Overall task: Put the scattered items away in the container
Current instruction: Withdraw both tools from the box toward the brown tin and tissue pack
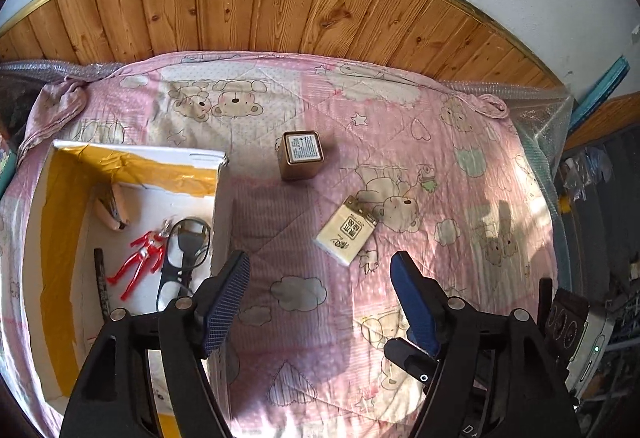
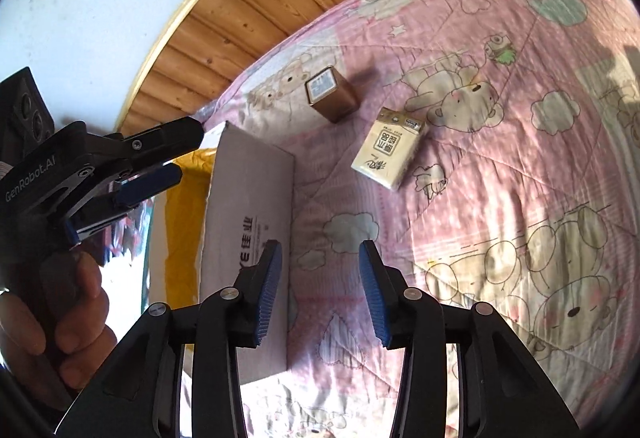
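A white cardboard box [image 1: 132, 159] [image 2: 248, 197] lined with yellow tape stands open at the left of the pink quilt. Inside lie a red toy figure [image 1: 140, 262], black-framed glasses [image 1: 176, 274], a black plug with cable [image 1: 192, 242], a dark pen [image 1: 101, 282] and a pinkish pouch [image 1: 110, 207]. On the quilt sit a brown square tin [image 1: 301, 154] [image 2: 331, 93] and a yellowish tissue pack [image 1: 347, 234] [image 2: 388, 153]. My left gripper [image 1: 316, 282] hangs open, empty, beside the box's right wall. My right gripper [image 2: 320, 294] is open and empty, near that wall too.
The quilt [image 1: 460, 197] with bear prints covers the bed up to a wooden headboard [image 1: 260, 5]. Bubble wrap [image 1: 540, 109] edges the right side. In the right wrist view a hand [image 2: 76, 318] holds the left gripper's handle at the left. Clutter lies beyond the bed's right edge.
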Demonstrator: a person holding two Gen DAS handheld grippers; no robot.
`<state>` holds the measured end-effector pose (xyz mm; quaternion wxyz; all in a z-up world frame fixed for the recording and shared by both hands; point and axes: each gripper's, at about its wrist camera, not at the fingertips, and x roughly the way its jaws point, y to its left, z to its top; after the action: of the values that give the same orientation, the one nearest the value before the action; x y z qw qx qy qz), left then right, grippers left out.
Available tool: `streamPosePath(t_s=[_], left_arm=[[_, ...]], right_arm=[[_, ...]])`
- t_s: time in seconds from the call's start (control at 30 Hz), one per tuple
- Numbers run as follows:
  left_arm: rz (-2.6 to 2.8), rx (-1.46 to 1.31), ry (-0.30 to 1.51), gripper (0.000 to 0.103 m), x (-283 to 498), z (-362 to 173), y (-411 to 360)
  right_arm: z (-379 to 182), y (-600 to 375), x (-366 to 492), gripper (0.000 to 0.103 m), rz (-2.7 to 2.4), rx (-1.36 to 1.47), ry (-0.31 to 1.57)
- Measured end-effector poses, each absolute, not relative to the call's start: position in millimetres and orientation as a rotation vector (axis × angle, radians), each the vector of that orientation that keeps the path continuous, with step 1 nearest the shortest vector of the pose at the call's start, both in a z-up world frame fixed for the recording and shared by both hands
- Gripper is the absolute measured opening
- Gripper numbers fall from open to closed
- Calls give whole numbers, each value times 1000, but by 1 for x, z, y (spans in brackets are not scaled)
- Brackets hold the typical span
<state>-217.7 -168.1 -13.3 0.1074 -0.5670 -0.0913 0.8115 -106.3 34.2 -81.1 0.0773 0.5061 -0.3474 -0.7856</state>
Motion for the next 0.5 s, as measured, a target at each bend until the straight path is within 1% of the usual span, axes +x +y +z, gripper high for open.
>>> streamPosePath(t_s=[0.13, 0.27, 0.5], left_arm=[[2361, -1730, -248, 75, -250, -35, -153], [2341, -1774, -219, 75, -279, -57, -141], [2354, -1836, -146, 76, -323, -93, -126]], right_arm=[[-109, 52, -125, 45, -2316, 1533, -1185], [-134, 67, -140, 46, -2288, 1559, -1287], [-166, 77, -163, 49, -2267, 1594, -1371]])
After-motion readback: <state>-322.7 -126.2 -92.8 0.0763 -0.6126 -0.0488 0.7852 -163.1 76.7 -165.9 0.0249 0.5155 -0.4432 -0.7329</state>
